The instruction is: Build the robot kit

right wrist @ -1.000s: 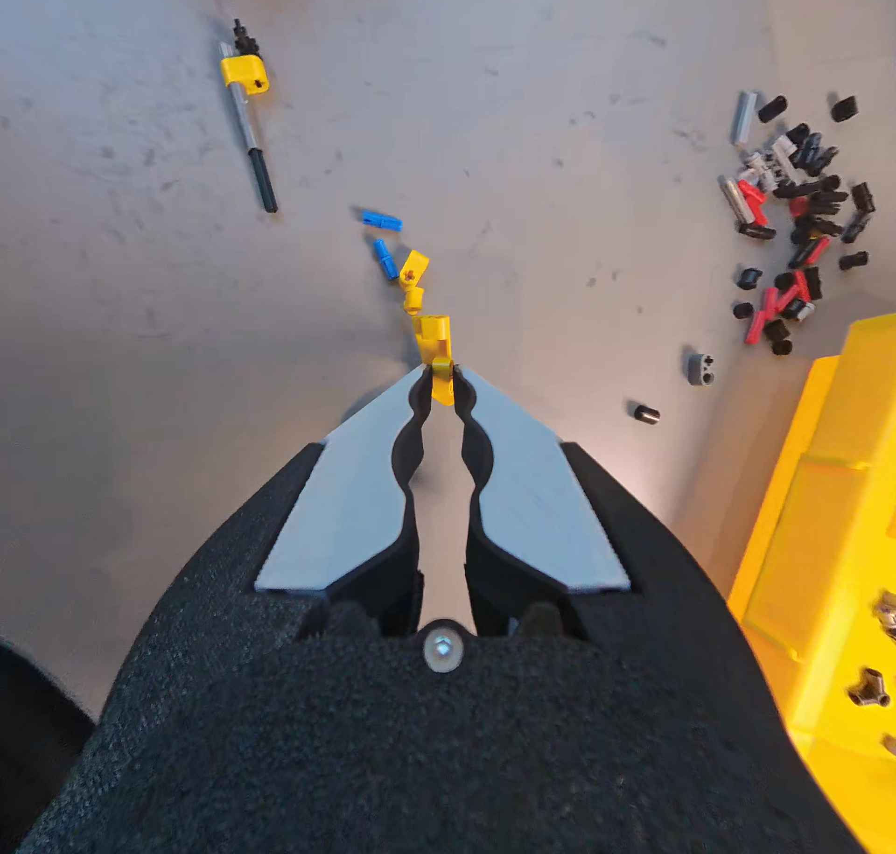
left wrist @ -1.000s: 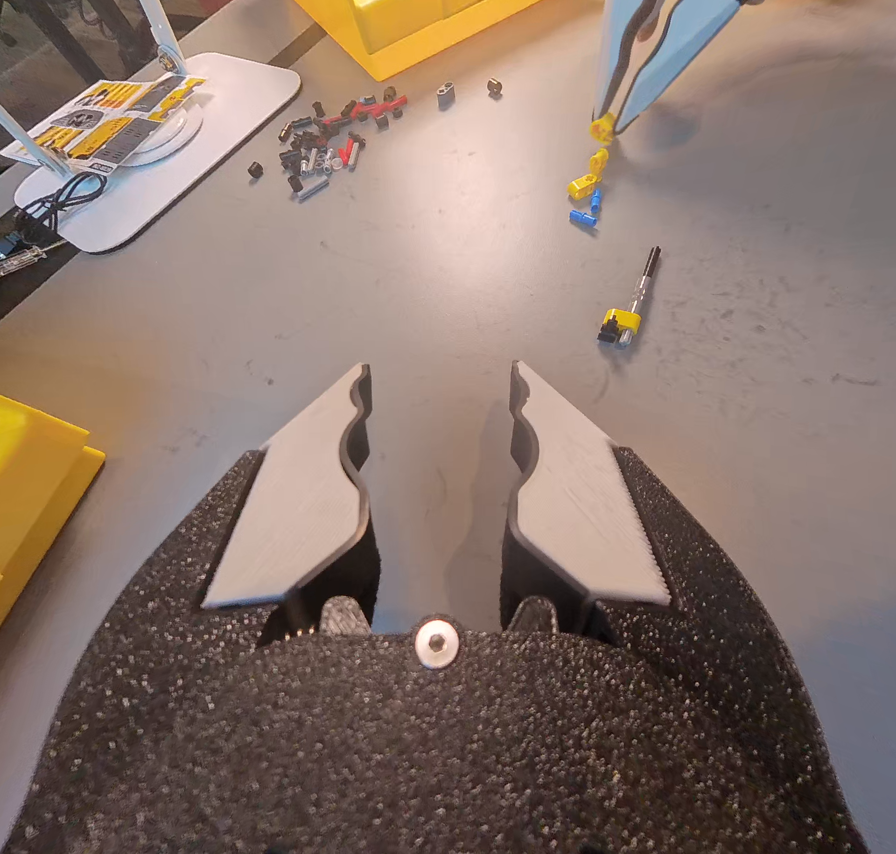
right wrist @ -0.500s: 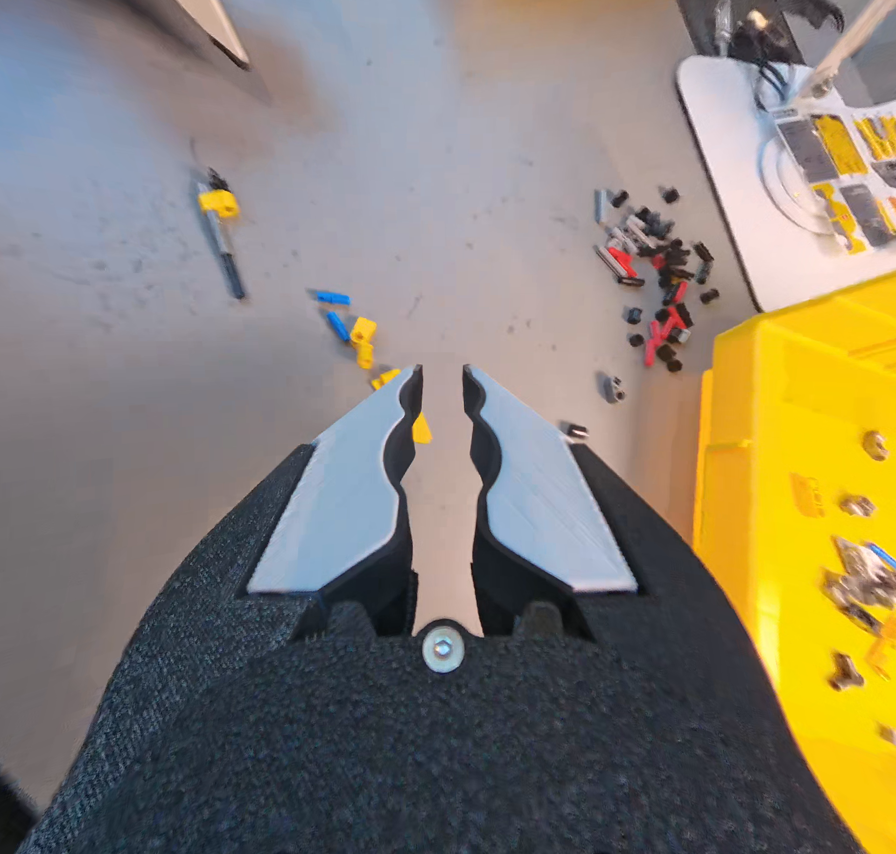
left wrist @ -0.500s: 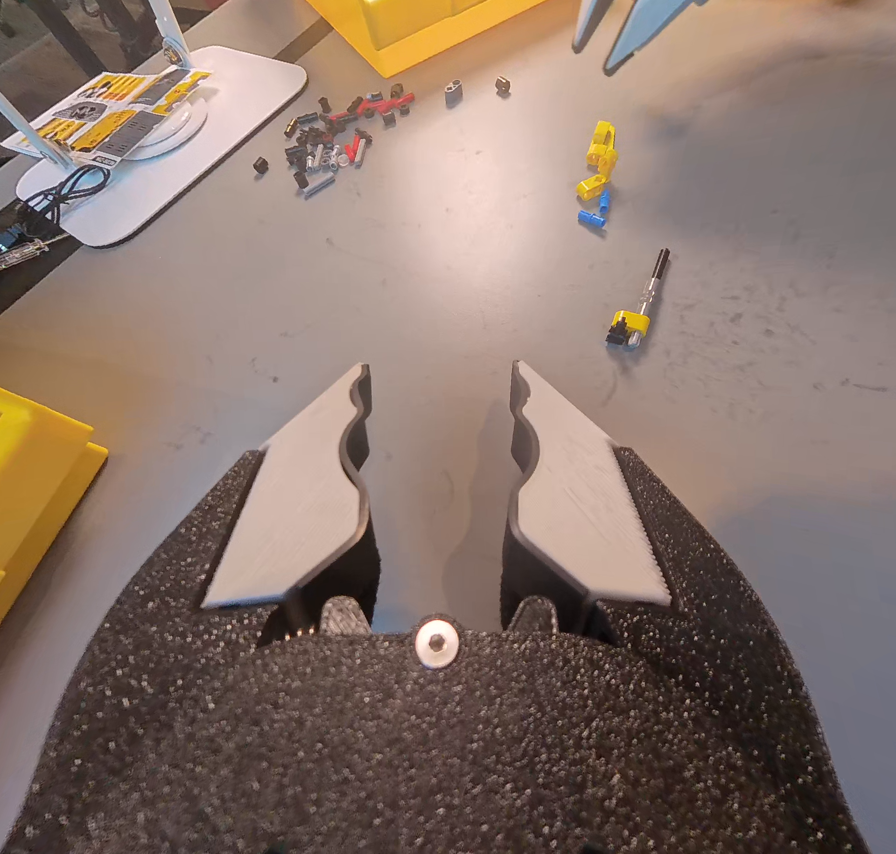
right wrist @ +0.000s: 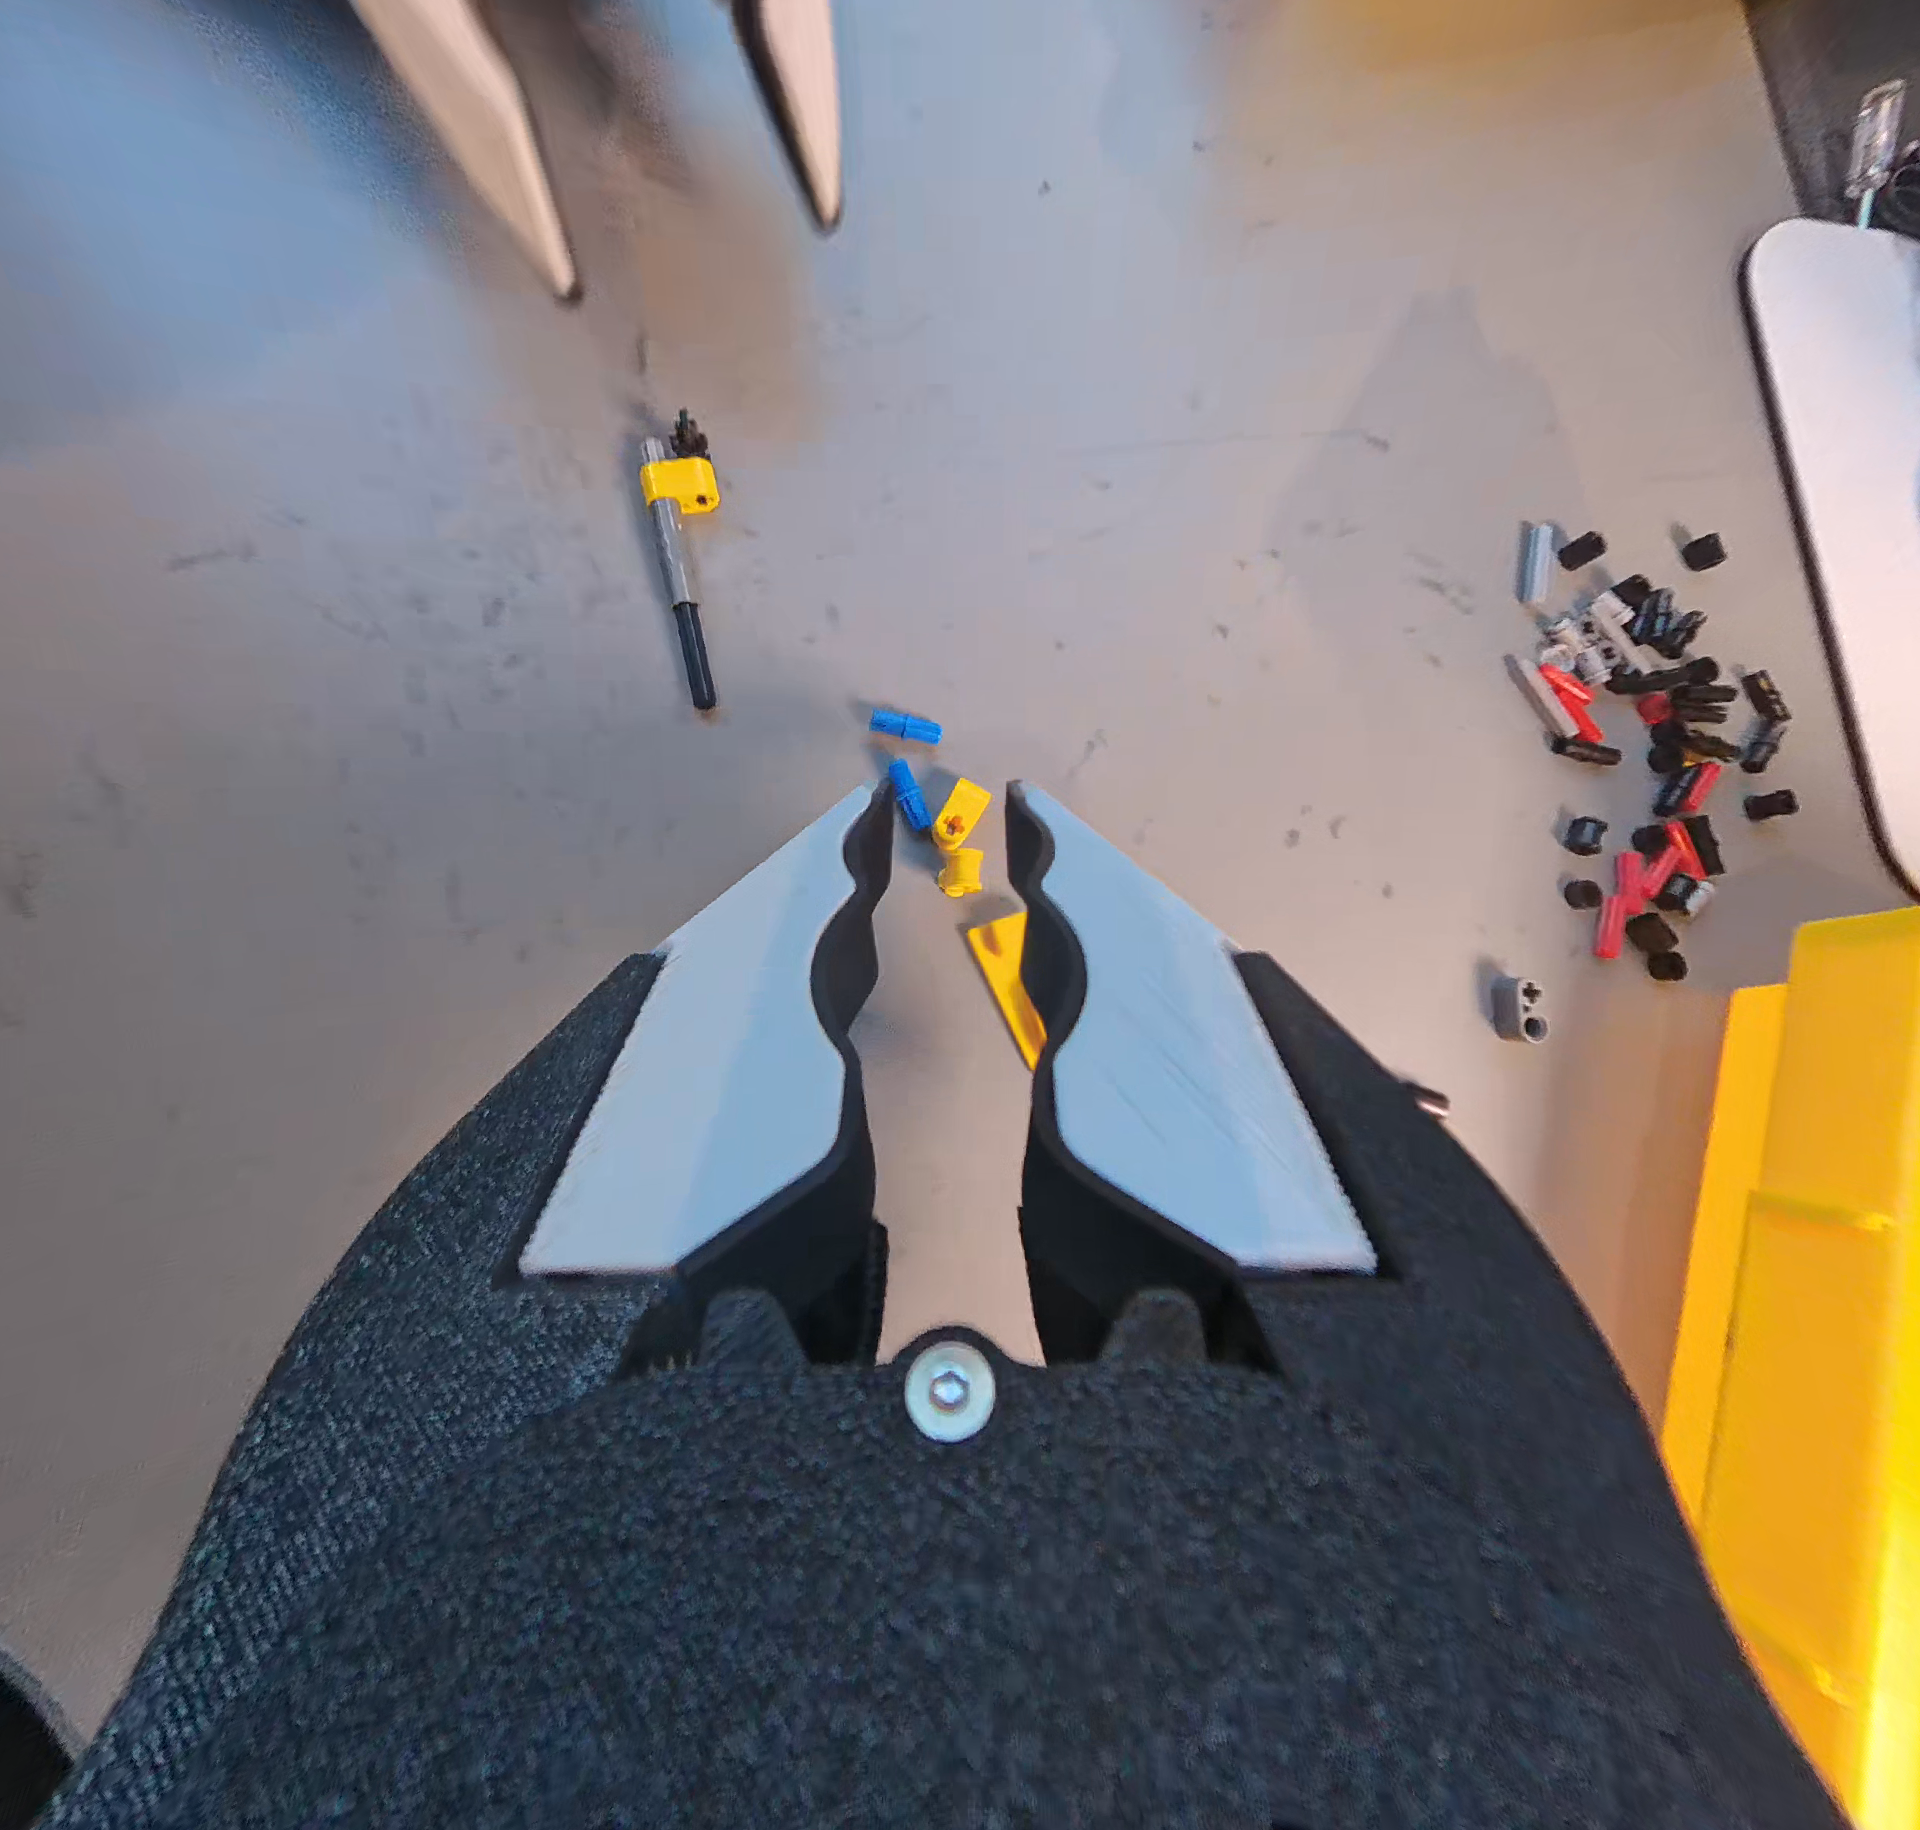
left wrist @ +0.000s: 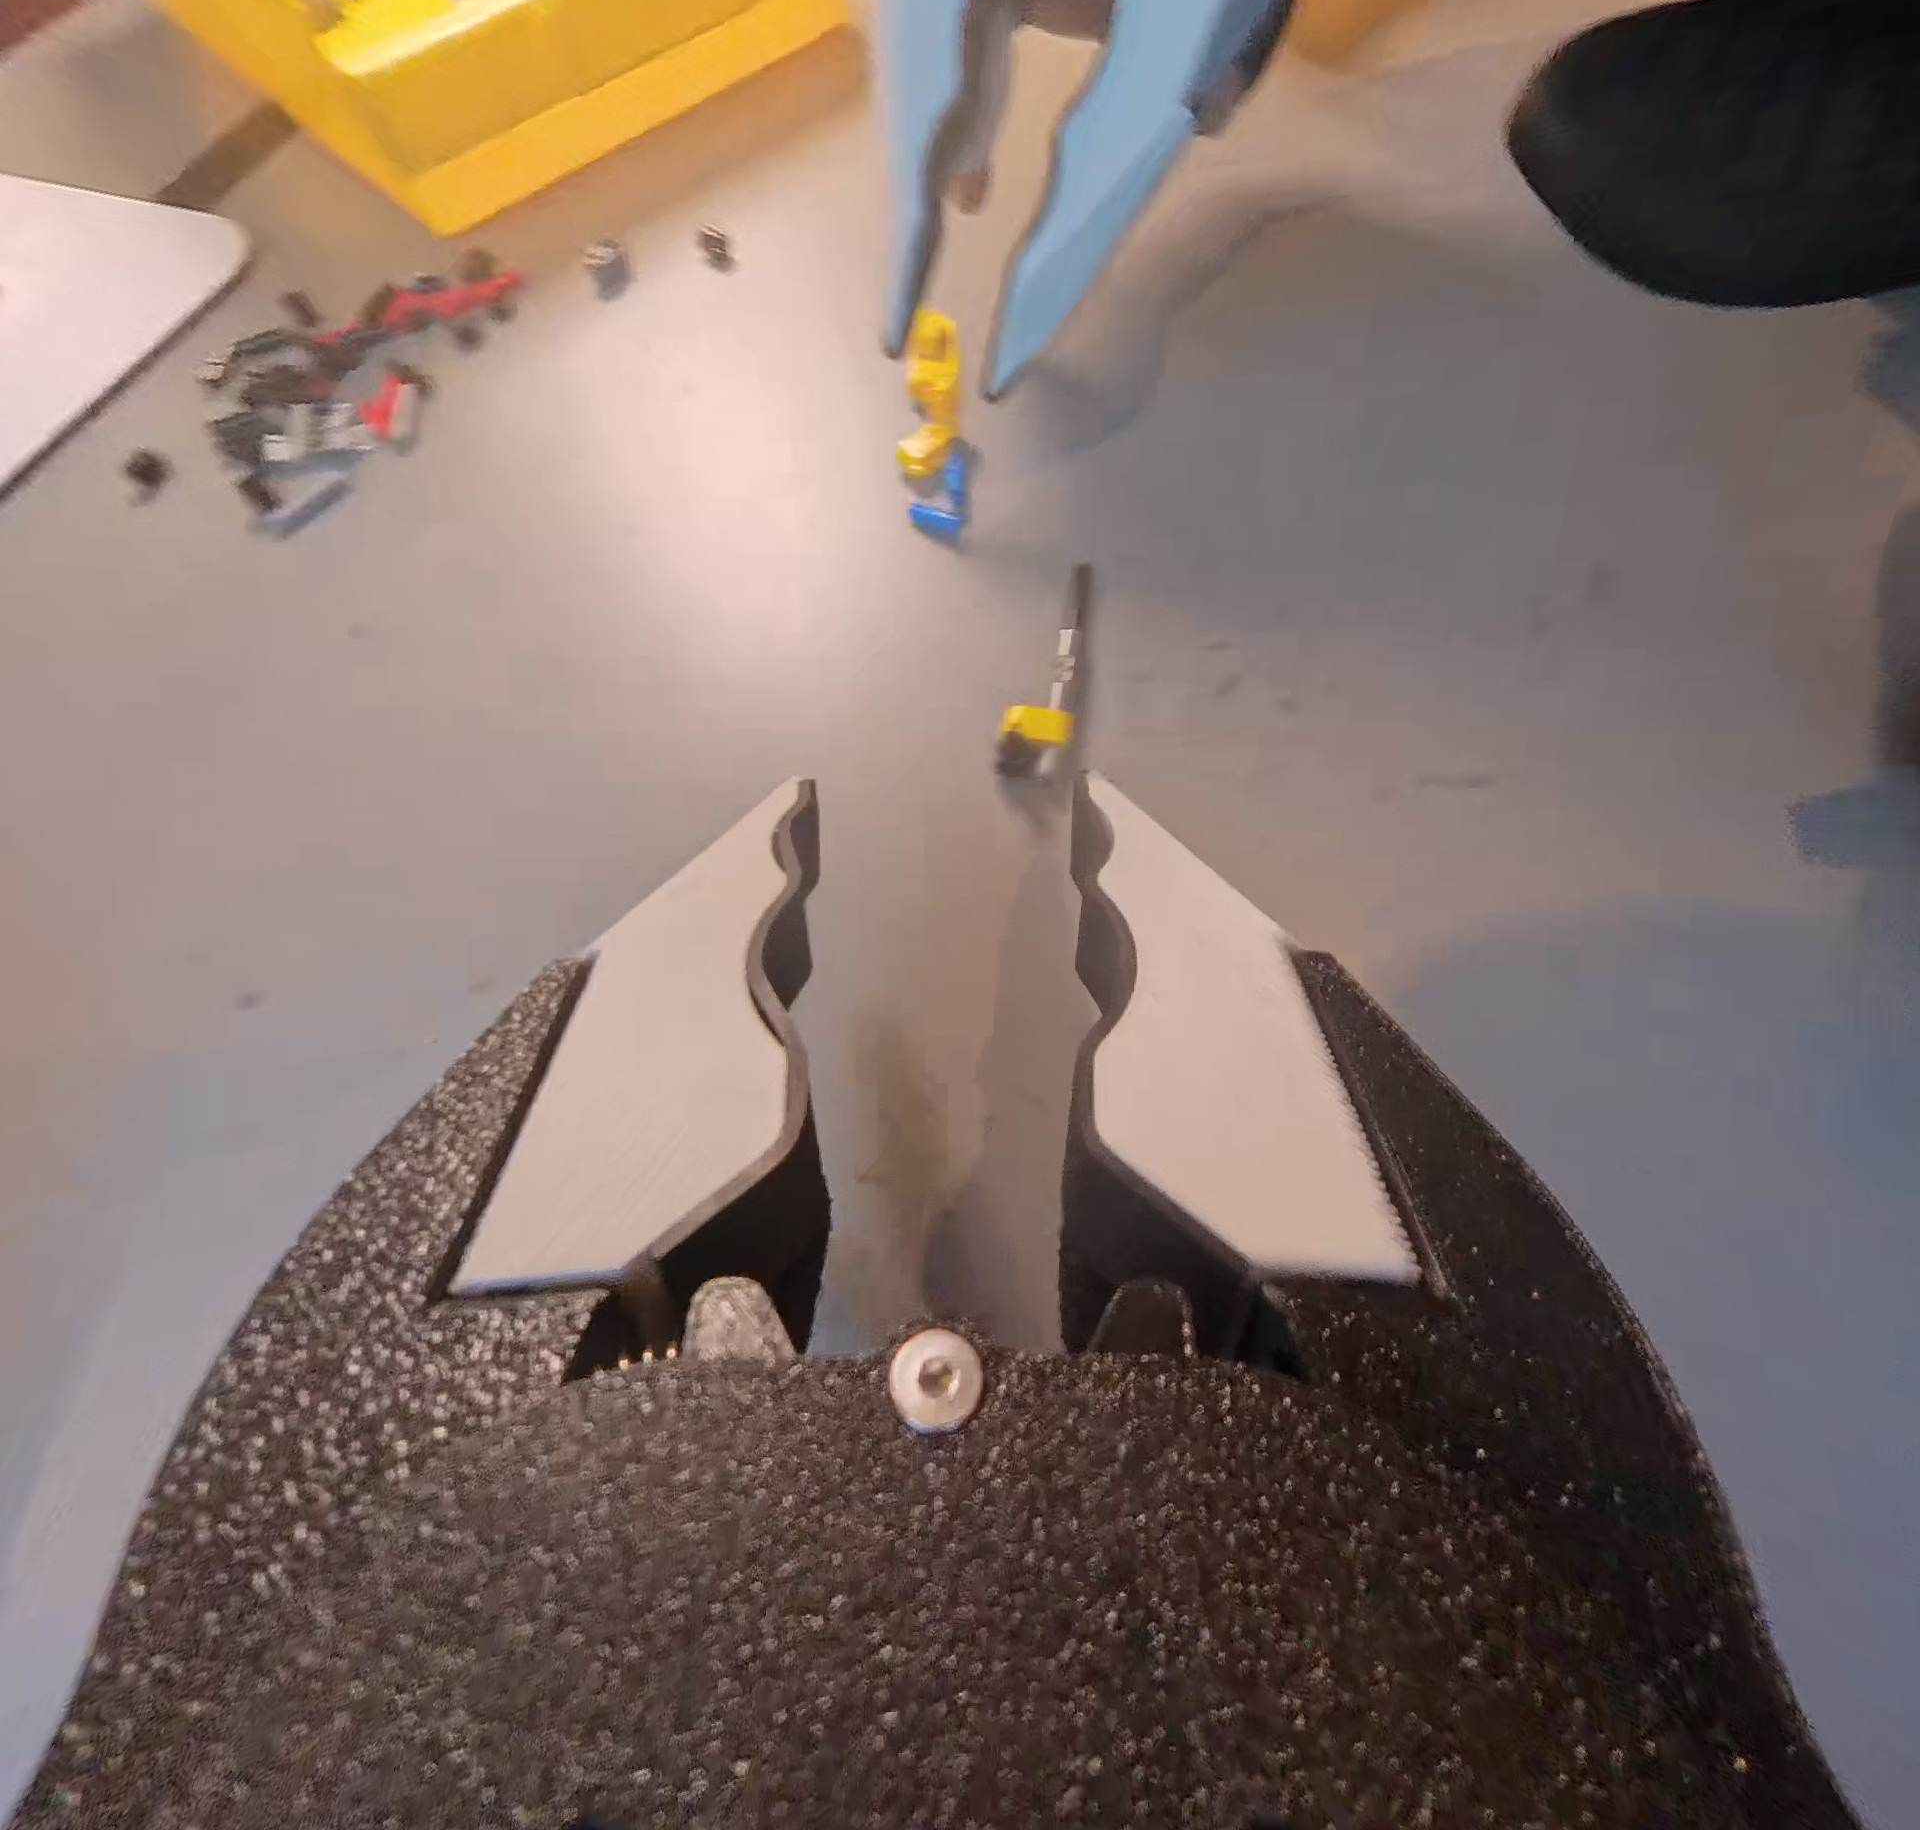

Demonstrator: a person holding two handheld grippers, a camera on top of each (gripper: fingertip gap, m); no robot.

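My right gripper (right wrist: 945, 793) is open and low over the grey table, its fingertips on either side of two small yellow connectors (right wrist: 961, 824). A longer yellow piece (right wrist: 1003, 970) lies by the right finger's inner face. Two blue pins (right wrist: 906, 726) lie just ahead. My left gripper (left wrist: 943, 804) is open and empty, with its right fingertip close to a grey and black axle carrying a yellow block (left wrist: 1034, 731). That axle also shows in the right wrist view (right wrist: 675, 533). The left wrist view shows the right gripper (left wrist: 945, 367) straddling a yellow piece (left wrist: 930, 357).
A pile of small black, red and grey parts (right wrist: 1652, 741) lies to the right, with a lone grey connector (right wrist: 1520, 1009) nearer. A yellow bin (right wrist: 1818, 1261) stands at the right edge and a white stand base (right wrist: 1849, 533) behind the pile. A dark sleeve (left wrist: 1714, 118) shows at the upper right. Across from one pair of fingers to the other is roughly 12 cm.
My right gripper let go of a yellow piece, lifted away, then came back down open around the yellow pieces. My left gripper moved forward, close to the axle.
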